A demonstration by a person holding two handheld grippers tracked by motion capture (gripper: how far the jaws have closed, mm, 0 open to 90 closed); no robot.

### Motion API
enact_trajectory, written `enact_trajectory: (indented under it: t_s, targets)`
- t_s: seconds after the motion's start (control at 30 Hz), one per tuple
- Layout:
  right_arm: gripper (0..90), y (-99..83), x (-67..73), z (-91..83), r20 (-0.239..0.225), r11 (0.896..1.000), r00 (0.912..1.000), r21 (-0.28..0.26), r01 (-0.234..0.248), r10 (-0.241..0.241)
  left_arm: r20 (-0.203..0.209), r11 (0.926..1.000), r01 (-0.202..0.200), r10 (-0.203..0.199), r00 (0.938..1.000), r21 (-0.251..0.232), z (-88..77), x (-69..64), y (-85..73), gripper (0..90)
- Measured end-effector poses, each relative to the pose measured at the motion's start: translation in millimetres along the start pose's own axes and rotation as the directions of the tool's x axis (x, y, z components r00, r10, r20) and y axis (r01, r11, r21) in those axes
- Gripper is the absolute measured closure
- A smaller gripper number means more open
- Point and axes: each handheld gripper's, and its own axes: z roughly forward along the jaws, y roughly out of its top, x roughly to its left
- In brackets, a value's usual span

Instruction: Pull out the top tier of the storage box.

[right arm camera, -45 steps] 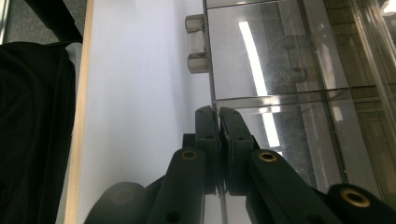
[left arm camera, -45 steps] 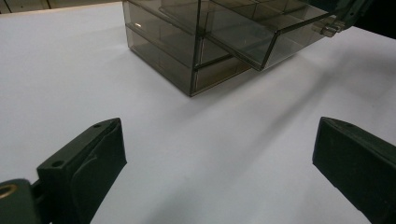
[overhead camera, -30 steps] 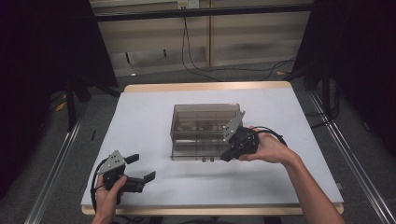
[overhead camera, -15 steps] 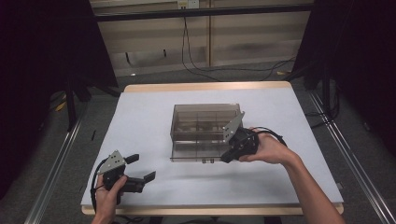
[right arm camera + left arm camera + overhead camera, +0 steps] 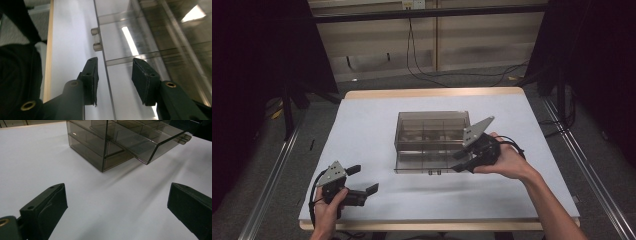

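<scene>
Left gripper point(image 5: 362, 180) rests low with jaws wide apart; right gripper point(image 5: 458, 161), held tilted, has just been opening.

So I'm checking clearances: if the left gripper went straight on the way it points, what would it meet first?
Probably bare table first, then the smoky clear drawer box; the left gripper is open, and depth is hard to judge.

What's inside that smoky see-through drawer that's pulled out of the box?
The pulled-out drawer shows divider walls splitting it into compartments, and the ones in view look bare. The part tucked inside the tinted box is too dim to judge.
</scene>
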Motion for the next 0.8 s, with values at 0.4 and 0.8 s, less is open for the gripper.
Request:
enact_trajectory:
  t_s: [0.4, 0.8]
  targets:
    - [37.7, -60.1, 18.4, -23.4, 0.186, 0.943, 0.9506, -0.27, -0.194, 0.248, -0.012, 1.0, 0.0, 0.0, 0.9999, 0.003, 0.2, -0.4, 0.4, 2.5]
    - [33.3, -97.0, 40.3, -21.1, 0.325, 0.896, 0.8689, -0.369, -0.247, 0.373, -0.002, 1.0, 0.005, -0.005, 1.0, -0.001, 0.5, -0.8, 1.0, 2.5]
